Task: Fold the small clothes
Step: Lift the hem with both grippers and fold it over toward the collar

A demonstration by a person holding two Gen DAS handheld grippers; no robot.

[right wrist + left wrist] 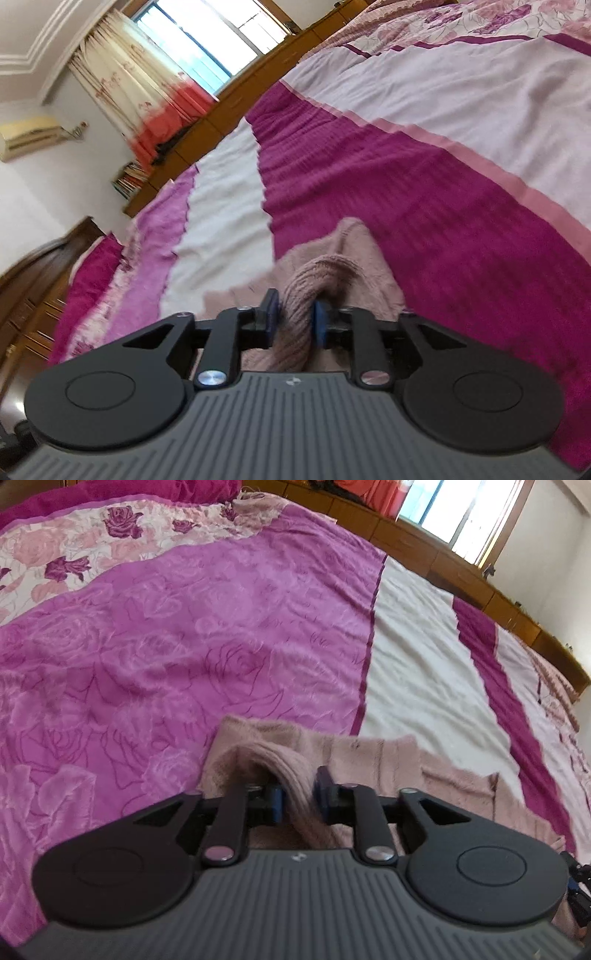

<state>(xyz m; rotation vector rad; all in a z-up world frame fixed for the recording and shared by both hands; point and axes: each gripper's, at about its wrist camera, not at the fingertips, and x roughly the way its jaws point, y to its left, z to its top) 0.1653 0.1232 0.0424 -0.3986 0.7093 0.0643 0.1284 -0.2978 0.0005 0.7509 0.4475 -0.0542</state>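
You're working over a bed (184,646) with a pink and white rose-patterned cover. Your left gripper (298,794) has a ribbed fold of the pink sweater (388,760) between its blue pads (277,800) (slightly parted, the right one clear); your right gripper (295,321) pinches another fold. Beyond: wooden headboard (424,542), window (207,48).

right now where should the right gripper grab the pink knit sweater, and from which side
The raised ribbed band, from the near edge, right gripper straddling it. It stands as a ridge off the bedspread; the rest of the pink knit sweater lies flat.
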